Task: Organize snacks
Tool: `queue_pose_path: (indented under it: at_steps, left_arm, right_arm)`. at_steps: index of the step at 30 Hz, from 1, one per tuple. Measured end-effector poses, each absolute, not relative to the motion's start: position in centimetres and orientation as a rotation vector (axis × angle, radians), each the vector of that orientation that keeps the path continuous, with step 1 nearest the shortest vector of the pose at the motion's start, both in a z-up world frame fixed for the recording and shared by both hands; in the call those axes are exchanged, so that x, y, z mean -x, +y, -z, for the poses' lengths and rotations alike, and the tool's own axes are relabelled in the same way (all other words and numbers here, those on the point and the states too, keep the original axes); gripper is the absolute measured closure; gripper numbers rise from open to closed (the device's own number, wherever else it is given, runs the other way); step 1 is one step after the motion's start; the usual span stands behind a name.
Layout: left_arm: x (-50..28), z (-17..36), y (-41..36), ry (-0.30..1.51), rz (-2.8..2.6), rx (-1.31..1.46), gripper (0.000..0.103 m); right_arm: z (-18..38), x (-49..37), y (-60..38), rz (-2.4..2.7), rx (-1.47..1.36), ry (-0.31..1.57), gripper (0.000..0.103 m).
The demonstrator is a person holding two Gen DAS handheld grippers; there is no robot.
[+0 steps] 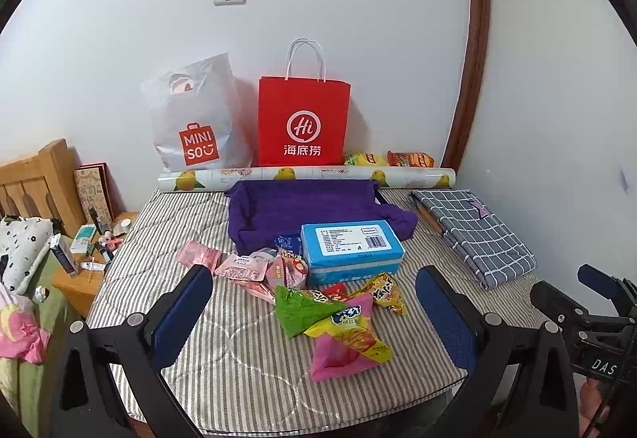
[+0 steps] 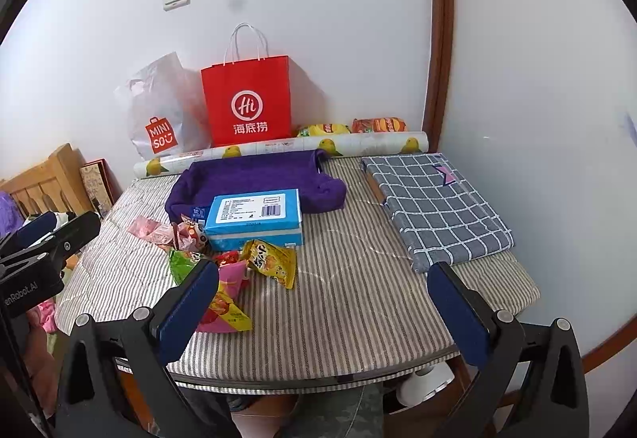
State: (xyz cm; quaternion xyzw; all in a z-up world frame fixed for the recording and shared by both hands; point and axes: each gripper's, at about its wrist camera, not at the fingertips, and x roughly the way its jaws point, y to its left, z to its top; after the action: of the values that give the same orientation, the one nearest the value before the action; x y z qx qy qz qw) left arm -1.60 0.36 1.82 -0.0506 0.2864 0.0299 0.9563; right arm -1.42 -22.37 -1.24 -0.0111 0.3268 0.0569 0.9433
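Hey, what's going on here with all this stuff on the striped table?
A person holds a two-finger gripper in each hand over the striped quilted table. The left gripper and right gripper both stand wide open and hold nothing. A loose pile of bright snack packets lies in front of a blue rectangular tissue pack, beside an open purple fabric bin. Nothing has been picked up yet; sorting seems about to begin.

The left hand-held gripper (image 1: 314,302) tilts downward with its blue-padded jaws spread wide and nothing between them. The right hand-held gripper (image 2: 322,298) tilts downward beside it, jaws equally wide and likewise empty.
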Motion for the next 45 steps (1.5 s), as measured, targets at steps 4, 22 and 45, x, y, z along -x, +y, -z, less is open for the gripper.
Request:
queue_pose_path:
  at_steps: [4, 22, 45]
  left_arm:
    - [1.66, -1.74, 0.1, 0.583, -0.061, 0.099, 0.0]
    - [1.91, -1.76, -0.3, 0.581, -0.06, 0.099, 0.0]
    - [1.86, -1.36, -0.51, 0.584, -0.06, 0.097, 0.0]
  right_arm:
    - [1.18, 1.5, -22.41, -0.115, 0.022, 0.665, 0.0]
    - [0.86, 2.28, -22.4, -0.126, 0.013, 0.639, 0.0]
    - [1.01, 2.3, -22.19, -0.145, 0.008, 0.642, 0.0]
